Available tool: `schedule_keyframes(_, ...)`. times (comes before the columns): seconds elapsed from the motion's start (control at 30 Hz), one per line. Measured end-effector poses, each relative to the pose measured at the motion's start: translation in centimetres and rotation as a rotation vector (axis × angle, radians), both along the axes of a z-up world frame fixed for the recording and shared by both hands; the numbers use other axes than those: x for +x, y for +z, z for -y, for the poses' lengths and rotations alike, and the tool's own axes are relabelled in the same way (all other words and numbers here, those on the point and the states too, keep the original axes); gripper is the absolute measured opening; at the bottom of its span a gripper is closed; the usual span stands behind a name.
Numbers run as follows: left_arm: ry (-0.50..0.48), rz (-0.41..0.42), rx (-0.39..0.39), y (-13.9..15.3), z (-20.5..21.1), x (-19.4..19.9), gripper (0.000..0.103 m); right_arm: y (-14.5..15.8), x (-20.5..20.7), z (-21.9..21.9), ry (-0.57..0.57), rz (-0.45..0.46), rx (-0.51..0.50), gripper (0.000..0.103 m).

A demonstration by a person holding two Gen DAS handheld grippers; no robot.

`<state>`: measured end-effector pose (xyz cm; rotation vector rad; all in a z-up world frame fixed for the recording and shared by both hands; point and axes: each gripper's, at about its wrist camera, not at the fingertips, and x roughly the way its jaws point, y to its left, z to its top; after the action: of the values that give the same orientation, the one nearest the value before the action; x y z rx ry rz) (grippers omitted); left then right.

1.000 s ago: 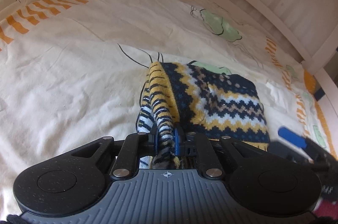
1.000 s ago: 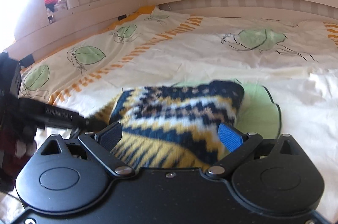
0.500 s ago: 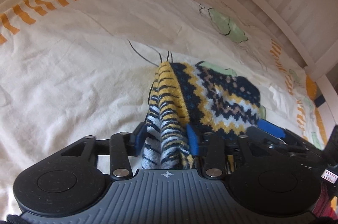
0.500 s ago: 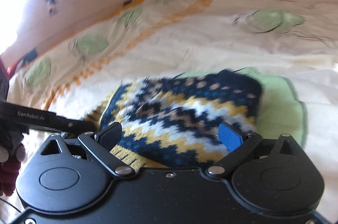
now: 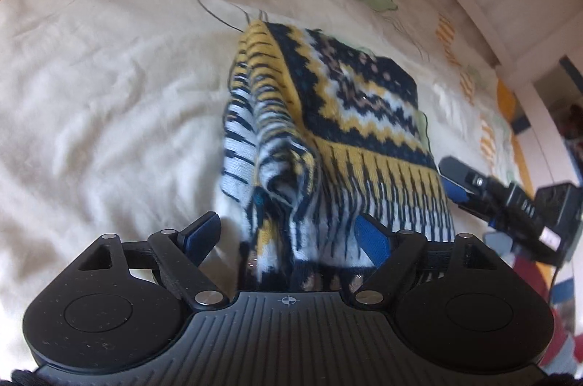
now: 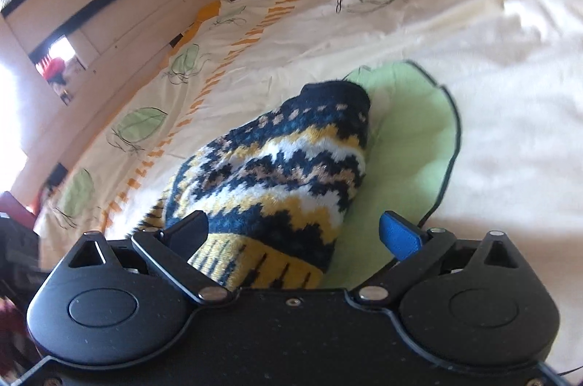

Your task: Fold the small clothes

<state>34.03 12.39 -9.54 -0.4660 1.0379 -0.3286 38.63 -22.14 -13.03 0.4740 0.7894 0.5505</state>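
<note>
We see the knitted sweater (image 5: 339,116), navy, yellow and white in zigzag bands, lying folded in the middle of the left wrist frame on the cream leaf-print bed sheet (image 5: 109,101). Our left gripper (image 5: 288,234) stands with its jaws spread wide, the bunched striped edge of the knit lying loose between them and gripped by neither pad; this suits letting a fold settle. Our right gripper (image 6: 298,233) is likewise spread, its dark finger over the lower left of the sweater's yellow hem and its blue finger out over a green leaf print (image 6: 408,145). Both frames are blurred, so we cannot say whether that dark finger touches the wool. We judge the fold nearly complete, with the loose striped edge left to tidy.
</note>
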Motion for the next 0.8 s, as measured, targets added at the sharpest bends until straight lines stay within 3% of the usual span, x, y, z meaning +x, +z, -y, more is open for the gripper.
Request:
schedule_keyframes(0.13, -0.017, -0.013, -0.034, -0.4, 0.3, 0.7, 0.084, -1.2, 1.1, -0.3, 0.013, -0.051, 0.062, 0.103)
schedule_keyframes(0.27, -0.021, -0.025, -0.094, -1.3, 0.6, 1.7, 0.102, -1.7, 1.7, -1.0, 0.036, -0.054, 0.095, 0.103)
schedule_keyframes(0.4, -0.079, -0.001, -0.065, -1.4, 1.8, 2.6, 0.102, -1.9, 2.3, -1.7, 0.069, -0.064, 0.121, 0.103)
schedule_keyframes(0.53, -0.081, -0.011, -0.107, -1.7, 1.5, 3.0, 0.102, -2.0, 2.2, -2.0, 0.078, -0.057, 0.126, 0.103)
schedule_keyframes(0.63, -0.074, -0.017, -0.132, -1.8, 0.9, 2.9, 0.098, -2.2, 1.5, -1.6, 0.087, -0.060, 0.157, 0.103)
schedule_keyframes(0.8, -0.058, -0.027, -0.156, -2.0, -0.3, 2.7, 0.073, -2.1, -0.8, -1.5, 0.117, -0.059, 0.157, 0.103)
